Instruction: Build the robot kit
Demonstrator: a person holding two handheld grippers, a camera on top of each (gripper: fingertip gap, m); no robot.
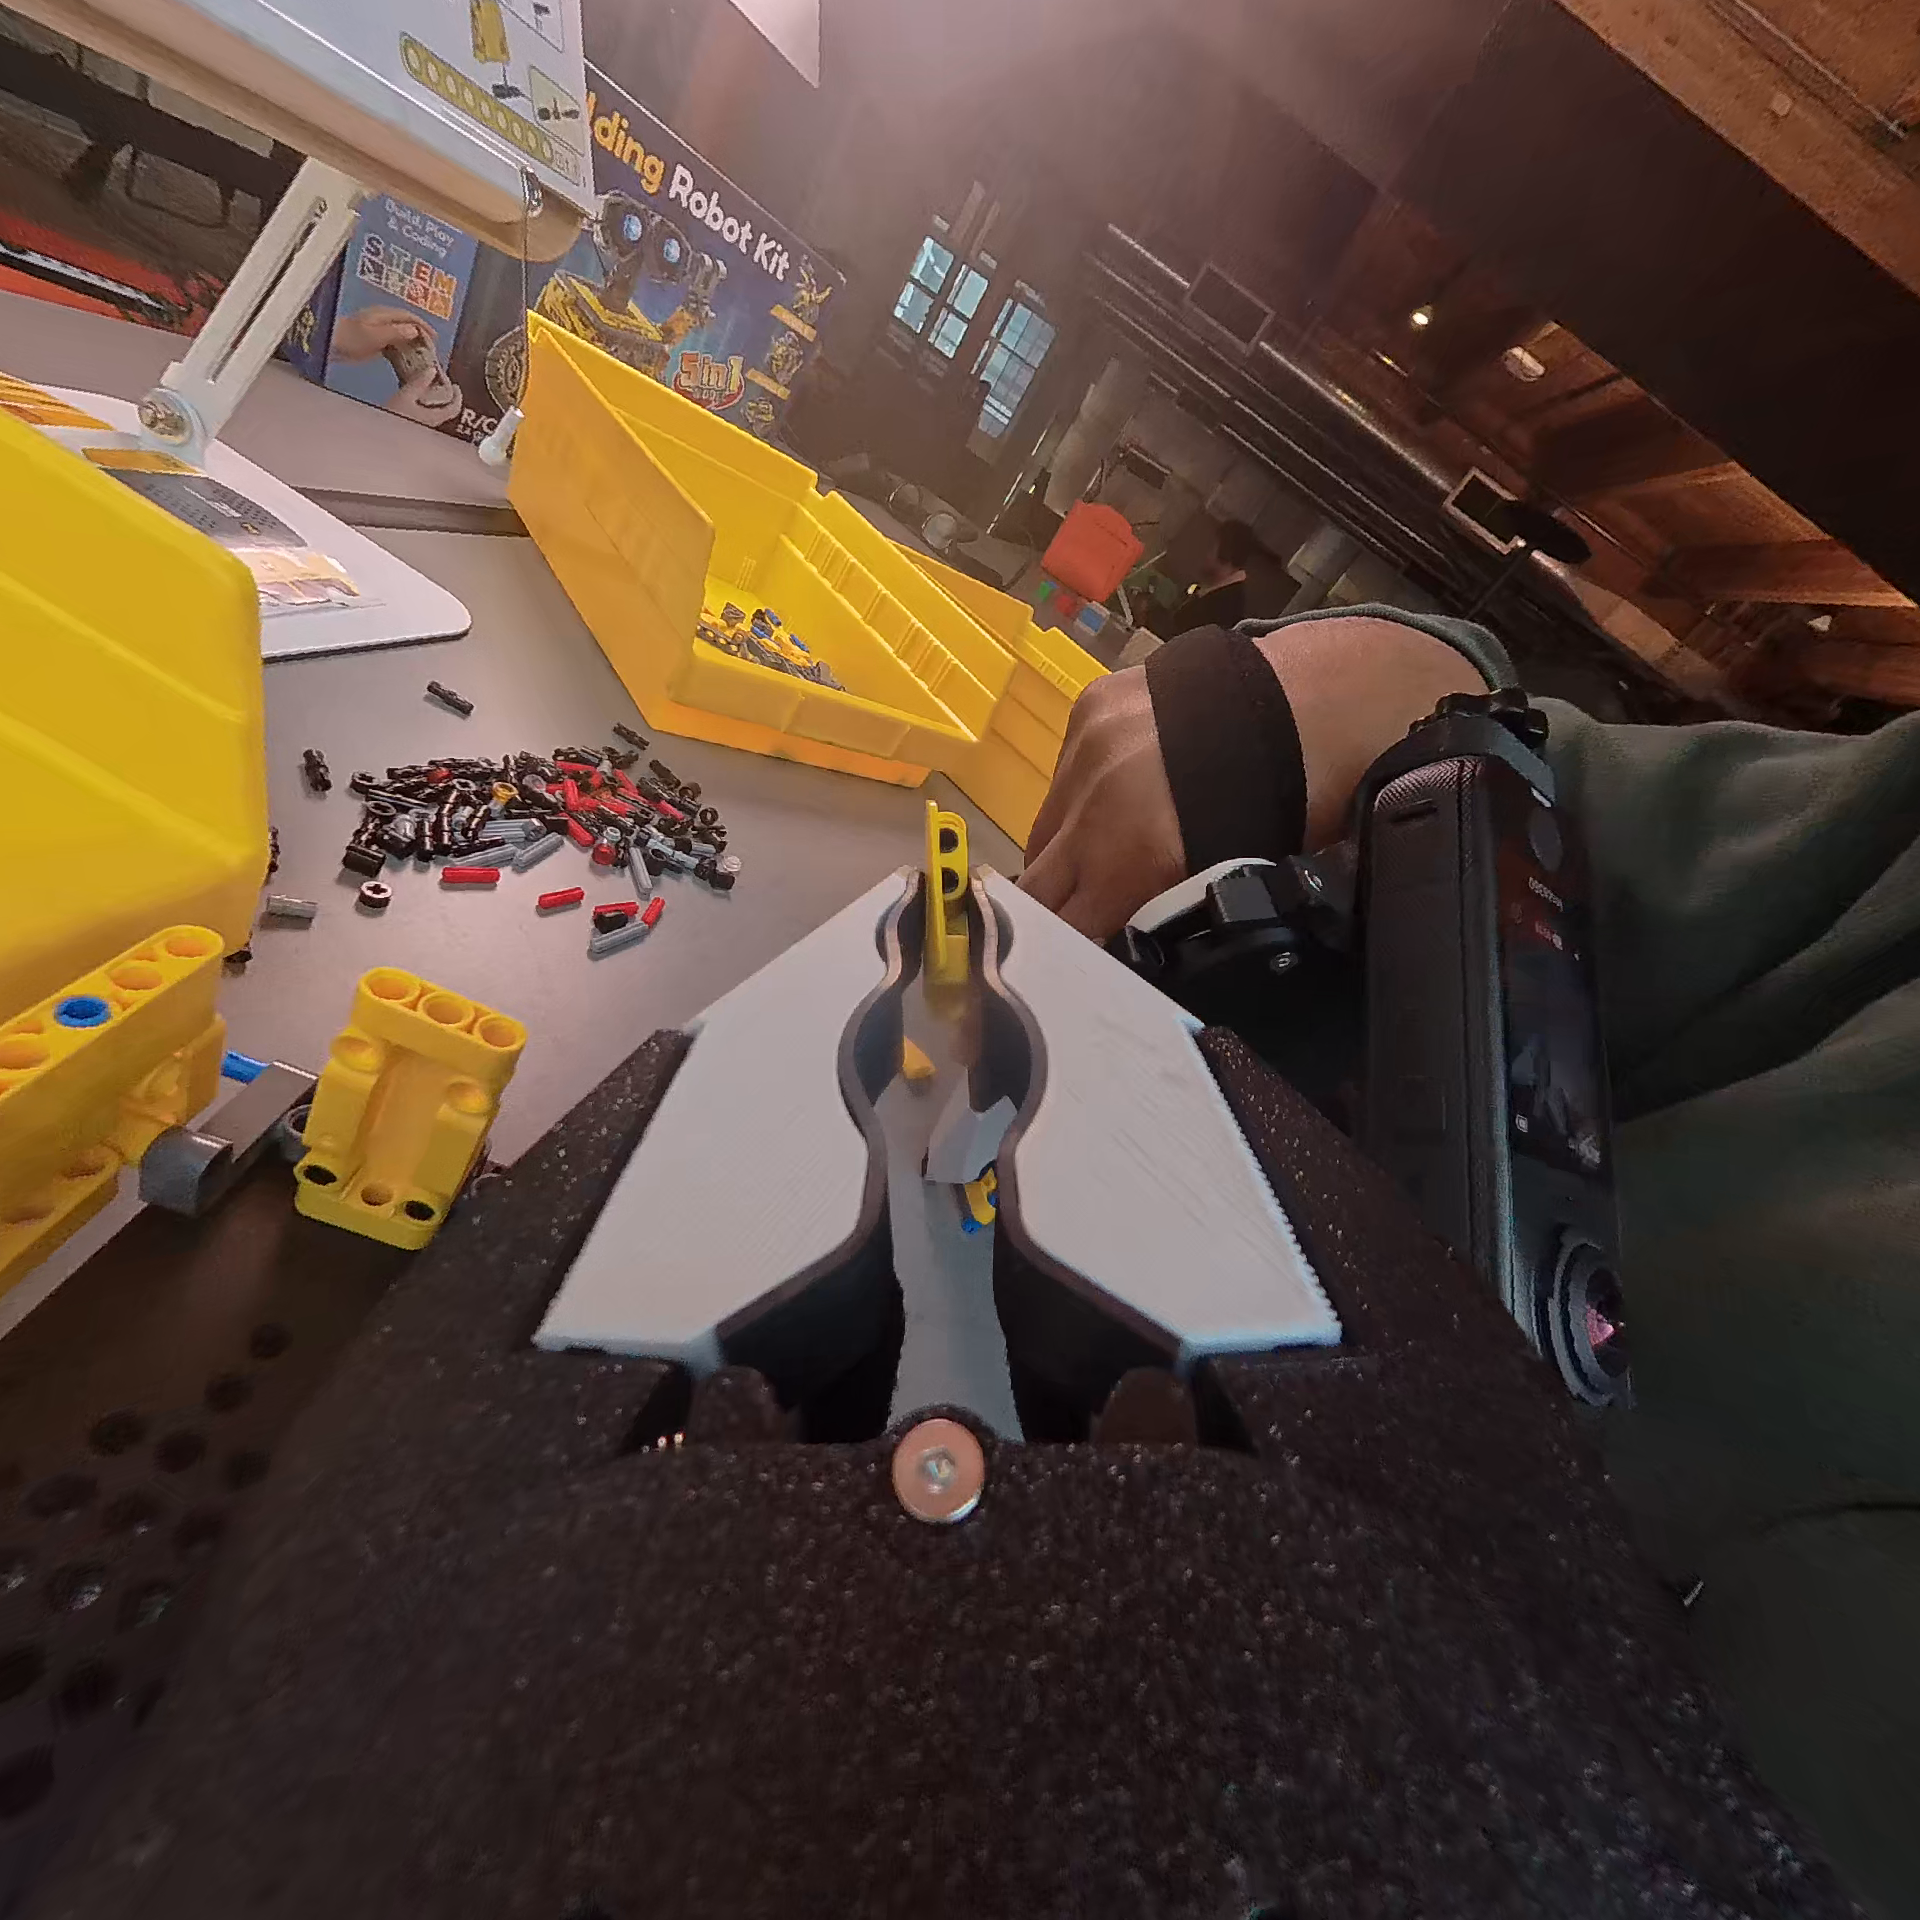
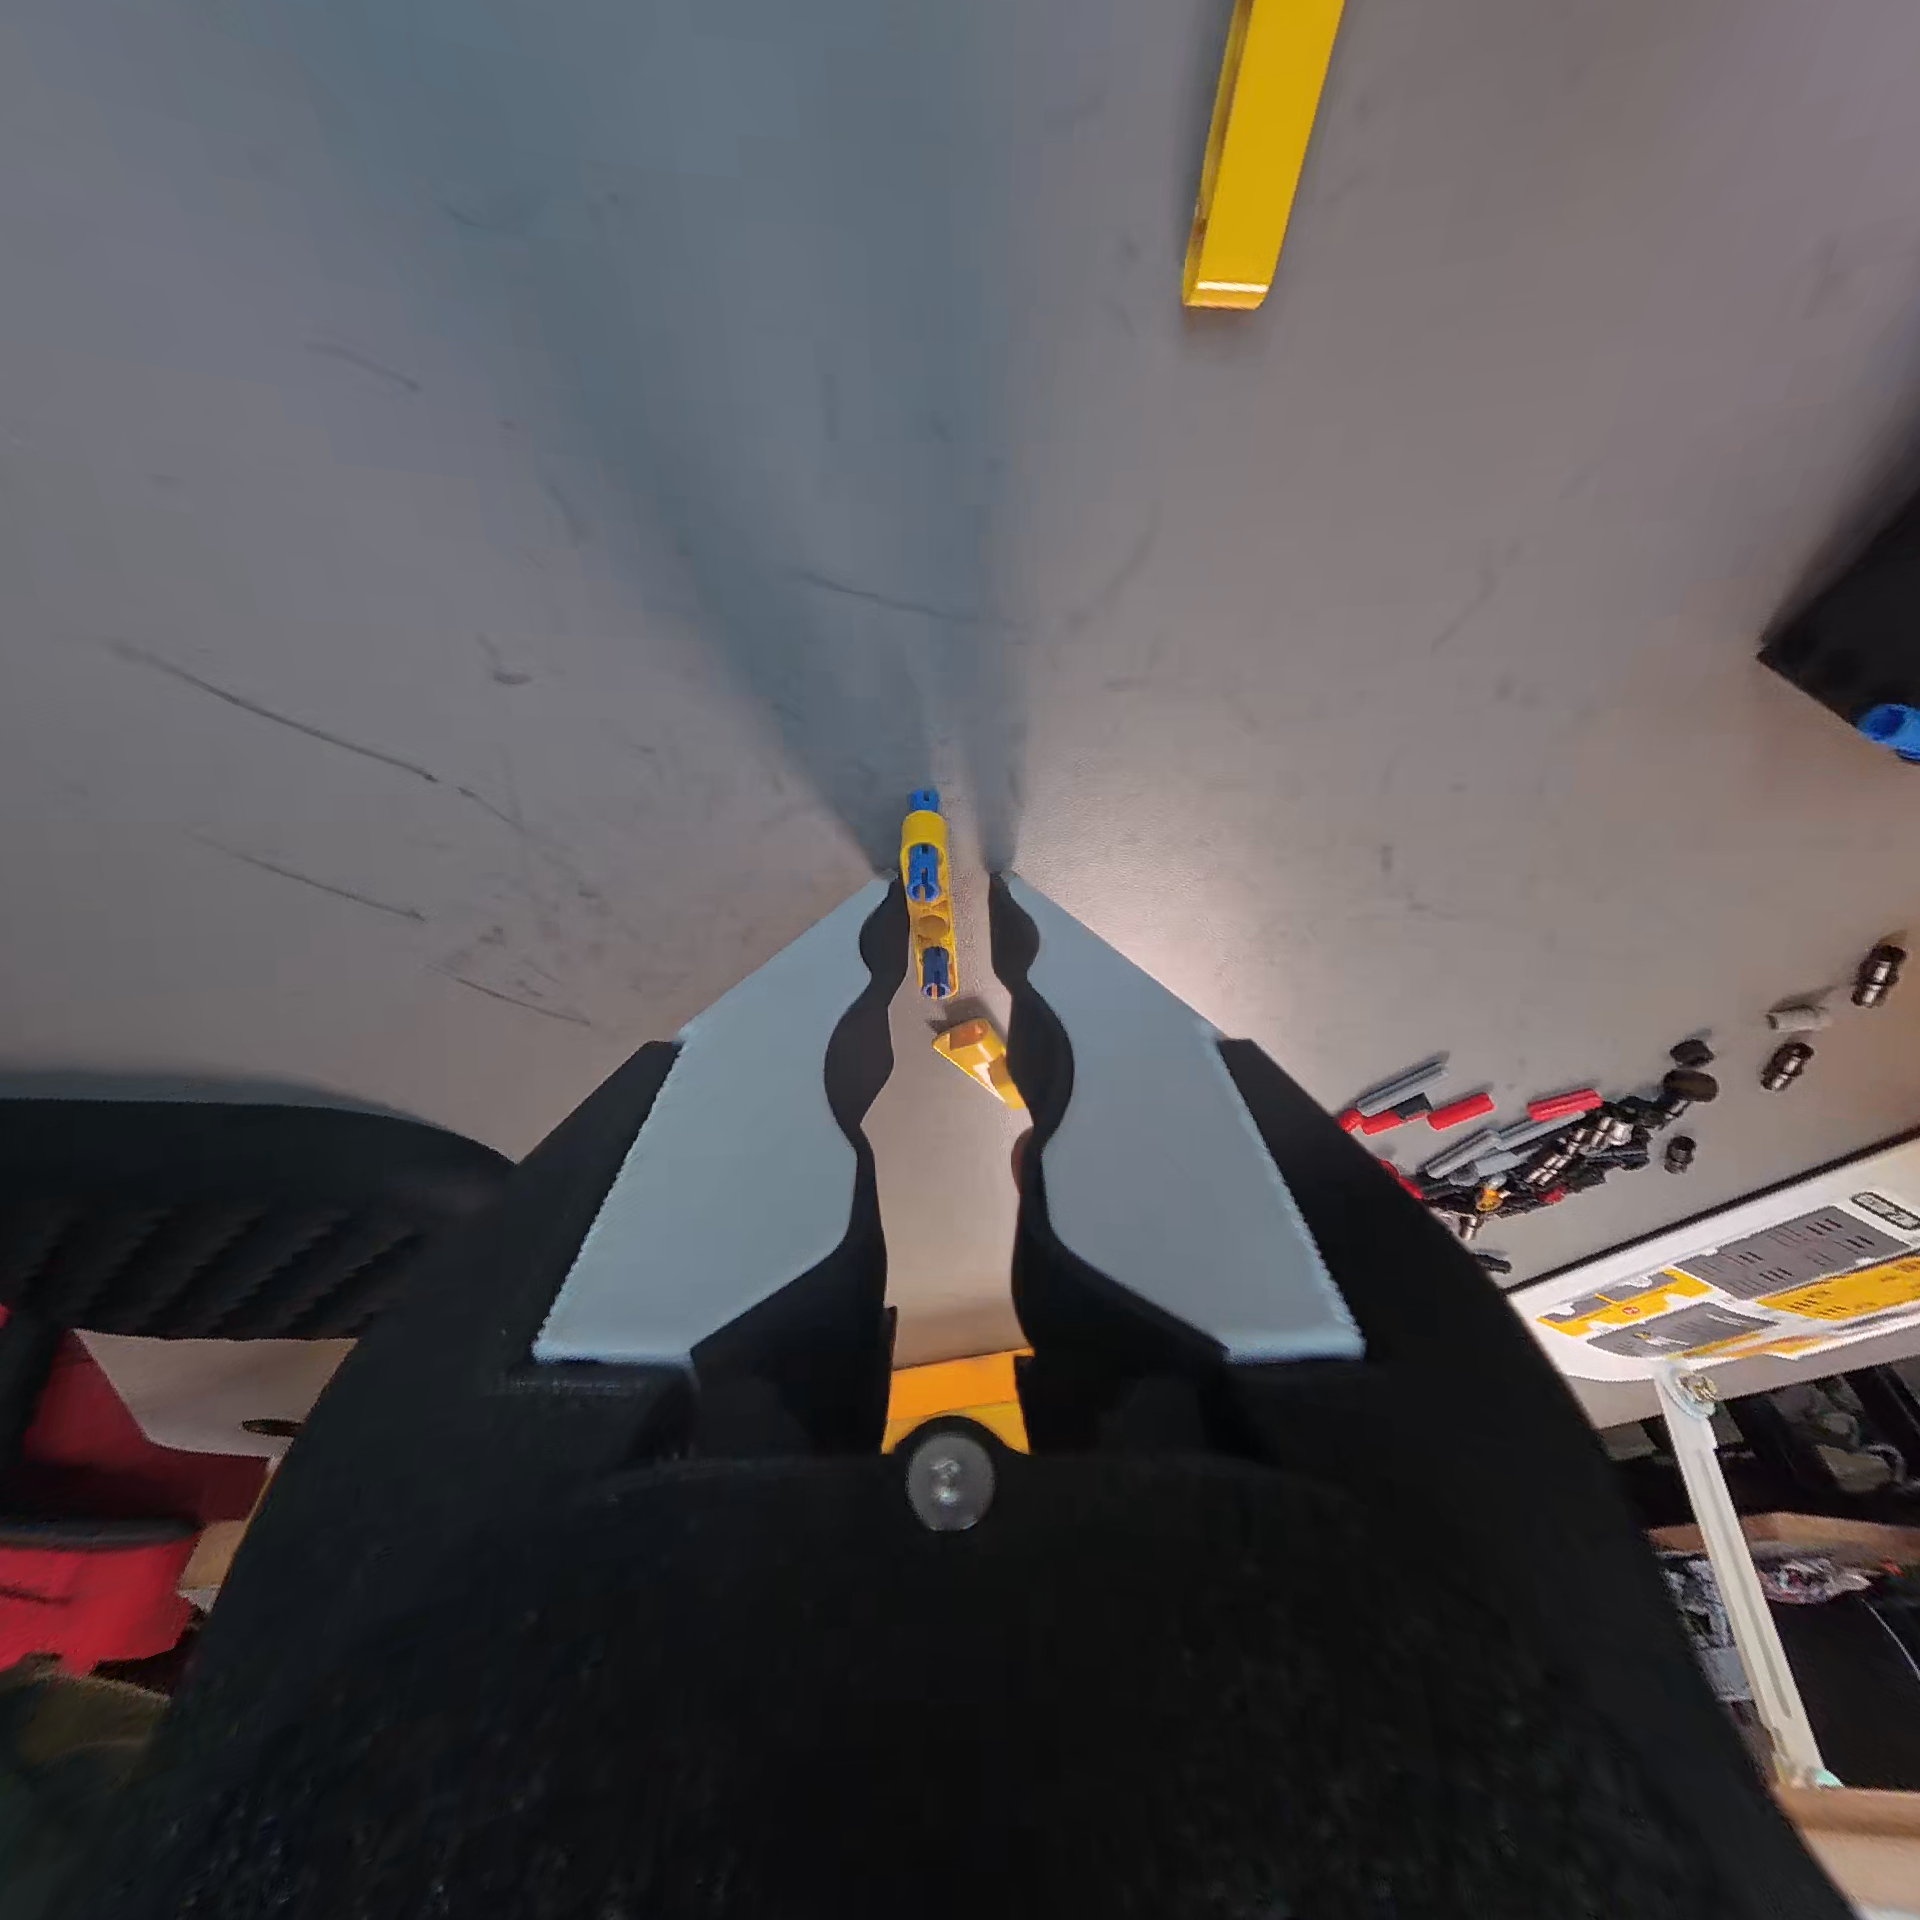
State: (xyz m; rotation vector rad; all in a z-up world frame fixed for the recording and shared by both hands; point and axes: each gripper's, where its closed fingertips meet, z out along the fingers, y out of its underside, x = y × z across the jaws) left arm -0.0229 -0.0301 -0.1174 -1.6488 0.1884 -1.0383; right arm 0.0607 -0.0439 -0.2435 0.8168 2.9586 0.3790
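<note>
In the left wrist view, my left gripper [image 1: 948, 883] is shut on a short yellow beam with holes [image 1: 948, 868], which stands upright between the fingertips above the grey table [image 1: 582, 966]. A hand with a black strap [image 1: 1174, 769] holds the right gripper's camera body [image 1: 1486, 1039] close on the right. In the right wrist view, my right gripper [image 2: 943, 883] points down at the table with its jaws a little apart. A small yellow beam with blue pins [image 2: 928, 914] lies between the fingertips. A small yellow wedge piece [image 2: 977, 1060] lies just behind it.
A pile of small black, red and grey pins [image 1: 540, 821] lies ahead on the left and also shows in the right wrist view [image 2: 1538, 1143]. Yellow bins [image 1: 727, 582], a yellow brick assembly [image 1: 405, 1112], a kit box [image 1: 644, 301], an instruction sheet [image 2: 1714, 1288] and a long yellow beam [image 2: 1247, 156] surround it. Spacing between my two grippers at the tips: around 15 cm.
</note>
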